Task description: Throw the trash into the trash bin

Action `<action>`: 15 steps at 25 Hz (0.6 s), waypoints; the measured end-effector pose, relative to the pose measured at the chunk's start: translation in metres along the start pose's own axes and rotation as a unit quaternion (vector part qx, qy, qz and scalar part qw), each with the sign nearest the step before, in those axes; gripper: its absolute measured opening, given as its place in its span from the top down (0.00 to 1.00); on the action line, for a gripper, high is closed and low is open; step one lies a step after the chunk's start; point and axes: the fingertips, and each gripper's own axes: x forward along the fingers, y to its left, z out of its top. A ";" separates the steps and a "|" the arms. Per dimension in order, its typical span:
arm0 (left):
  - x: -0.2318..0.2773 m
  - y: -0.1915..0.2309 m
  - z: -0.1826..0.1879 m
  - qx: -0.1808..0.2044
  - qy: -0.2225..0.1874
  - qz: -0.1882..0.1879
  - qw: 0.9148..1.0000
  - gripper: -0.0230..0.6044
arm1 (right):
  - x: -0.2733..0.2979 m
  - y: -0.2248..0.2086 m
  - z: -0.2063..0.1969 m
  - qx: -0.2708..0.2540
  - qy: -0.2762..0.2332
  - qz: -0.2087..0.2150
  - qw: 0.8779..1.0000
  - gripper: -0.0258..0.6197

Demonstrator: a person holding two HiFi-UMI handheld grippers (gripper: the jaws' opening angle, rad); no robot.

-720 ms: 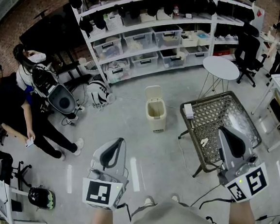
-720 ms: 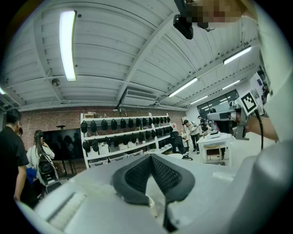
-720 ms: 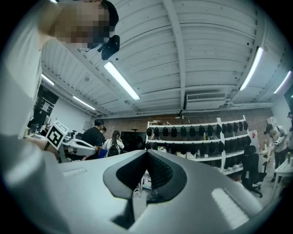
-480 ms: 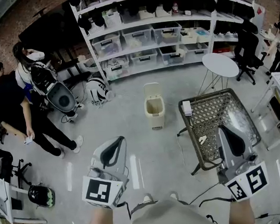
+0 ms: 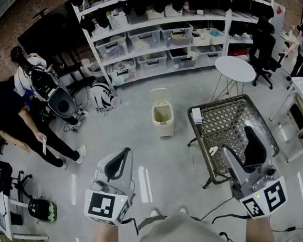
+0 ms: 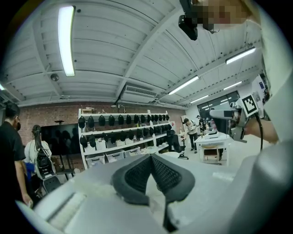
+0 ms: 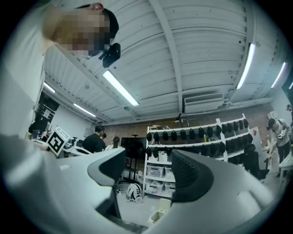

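Two people (image 5: pixel 8 112) stand at the far left on the grey floor, and a helmet (image 5: pixel 42 209) lies on the floor nearer the camera. The left claw (image 5: pixel 125 153) hangs over bare floor, roughly level. In the left gripper view its dark pads (image 6: pixel 135 173) meet at their tips, so it is closed and holds nothing.

To its right and farther off, the bin (image 5: pixel 162 115) stands upright on the floor with its lid tipped up and its mouth open. It is well apart from both claws and near the left edge of the worktop (image 5: pixel 231 124), without touching it. Shelves (image 5: pixel 160 35) of crates run along the back wall behind it.

The worktop is a dark mesh top on thin legs. A white box (image 5: pixel 197 117) sits at its far left corner. The trash, a small white scrap (image 5: pixel 212 151), lies on the mesh near the front left edge, just left of the right claw (image 5: pixel 239 144).

That claw is over the front part of the worktop and tilted a little upward. In the right gripper view its jaws stand wide apart with nothing between them, and the bin (image 7: pixel 159 216) shows low in the gap, far off. A round table (image 5: pixel 235 68) stands beyond the worktop.
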 end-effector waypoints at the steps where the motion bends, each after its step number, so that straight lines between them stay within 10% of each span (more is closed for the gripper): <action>1: 0.001 -0.002 0.000 0.000 0.000 0.000 1.000 0.96 | -0.001 -0.001 0.000 -0.004 0.002 0.002 1.000 0.49; 15: 0.012 -0.013 0.000 0.003 0.008 0.001 1.000 0.96 | -0.003 -0.017 -0.012 -0.004 0.013 -0.001 1.000 0.52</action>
